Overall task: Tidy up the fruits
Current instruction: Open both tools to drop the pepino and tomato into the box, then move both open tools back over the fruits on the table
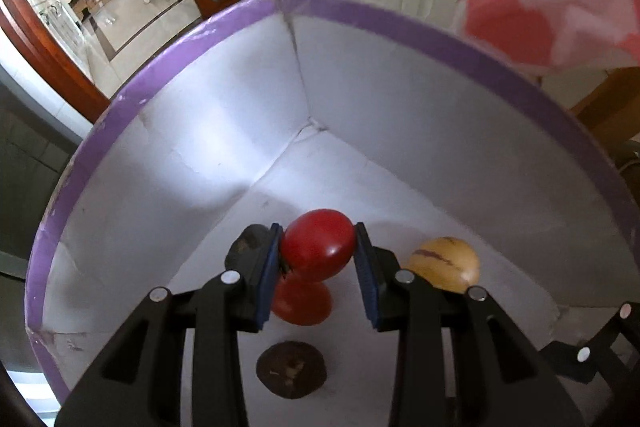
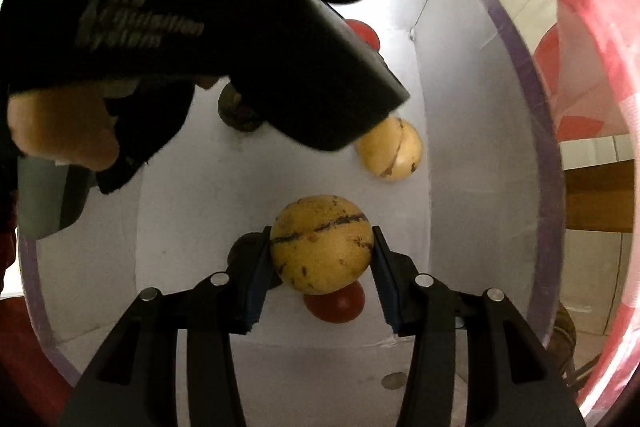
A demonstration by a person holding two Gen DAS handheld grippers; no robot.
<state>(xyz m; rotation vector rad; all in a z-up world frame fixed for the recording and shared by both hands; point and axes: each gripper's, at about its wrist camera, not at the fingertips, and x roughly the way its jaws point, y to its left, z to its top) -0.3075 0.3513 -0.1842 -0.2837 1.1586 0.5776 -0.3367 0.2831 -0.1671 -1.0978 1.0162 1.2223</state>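
Both grippers reach down into a white box (image 1: 224, 131) with a purple rim (image 1: 400, 23), whose tall walls close in on every side. The left gripper (image 1: 318, 255) is clenched on a red tomato (image 1: 318, 245), its blue pads pressed to either flank, above the box floor near a corner seam. Beneath it lies a second red tomato (image 1: 302, 305); a dark brown fruit (image 1: 291, 369) lies nearer the camera, another dark fruit (image 1: 245, 247) sits just behind the left finger, and a yellow striped melon (image 1: 444, 263) rests to the right. The bare floor toward the corner is the widest open patch. The right gripper (image 2: 320, 247) grasps a yellow melon with dark stripes (image 2: 320, 243) over a tomato (image 2: 334, 305) close to the near wall. On the other tool's black body (image 2: 160, 27), blurred lettering seems to read "Data Acquisition System".
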